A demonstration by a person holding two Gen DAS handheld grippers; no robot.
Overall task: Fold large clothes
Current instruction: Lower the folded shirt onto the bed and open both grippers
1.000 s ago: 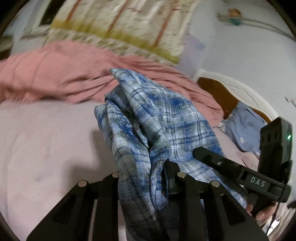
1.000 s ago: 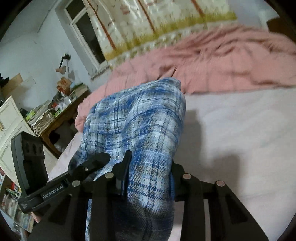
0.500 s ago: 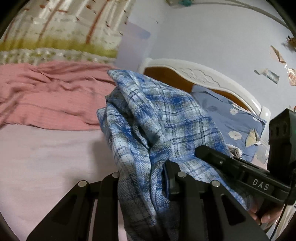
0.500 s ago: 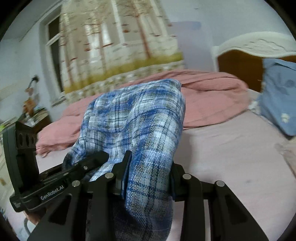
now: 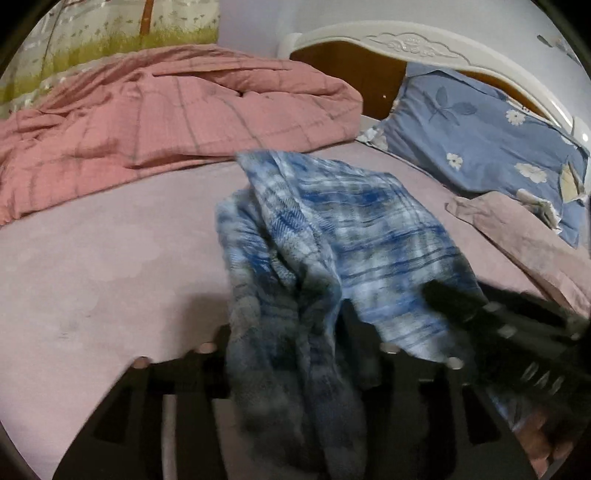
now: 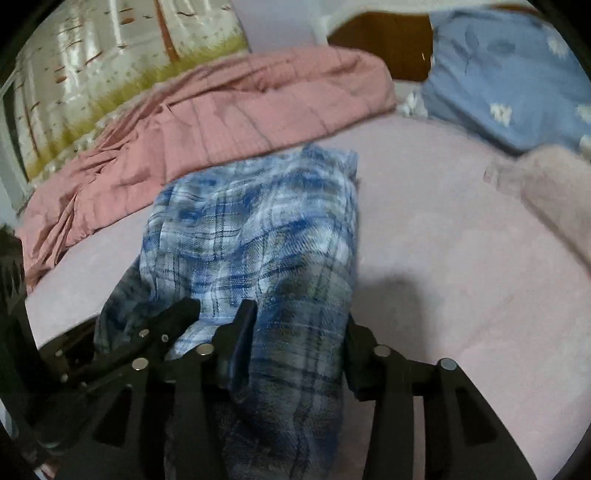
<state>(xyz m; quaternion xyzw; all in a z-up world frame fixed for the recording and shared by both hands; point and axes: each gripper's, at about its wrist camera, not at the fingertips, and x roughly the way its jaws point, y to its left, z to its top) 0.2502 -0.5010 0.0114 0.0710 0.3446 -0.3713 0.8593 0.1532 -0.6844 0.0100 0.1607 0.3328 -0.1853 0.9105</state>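
Blue-and-white plaid flannel garment (image 5: 332, 236), bunched and partly folded, hangs between both grippers above the pale pink bed sheet (image 5: 92, 266), its far end draped toward the middle of the bed.

Going left to right in the left wrist view: a curtain printed with tree trunks and yellow-green grass (image 5: 110, 33) stands behind the bed, a crumpled salmon-pink quilted blanket (image 5: 177, 103) lies along the far side, then comes the plaid cloth, then a blue pillow with white flowers (image 5: 491, 133) leaning on a white carved headboard with a wooden panel (image 5: 406, 40). A folded pale pink cloth (image 5: 528, 236) lies just before the pillow.

The left gripper (image 5: 288, 350) has its fingers closed on a thick bundle of the plaid fabric. The right gripper (image 6: 295, 332) likewise has its fingers pinched on the cloth, which fills the gap between them. Each gripper shows at the edge of the other's view, close alongside.

On the right gripper's body, seen at the lower right of the left view, blurred white letters seem to read "DAS" (image 5: 543, 373). Motion blur softens both views.
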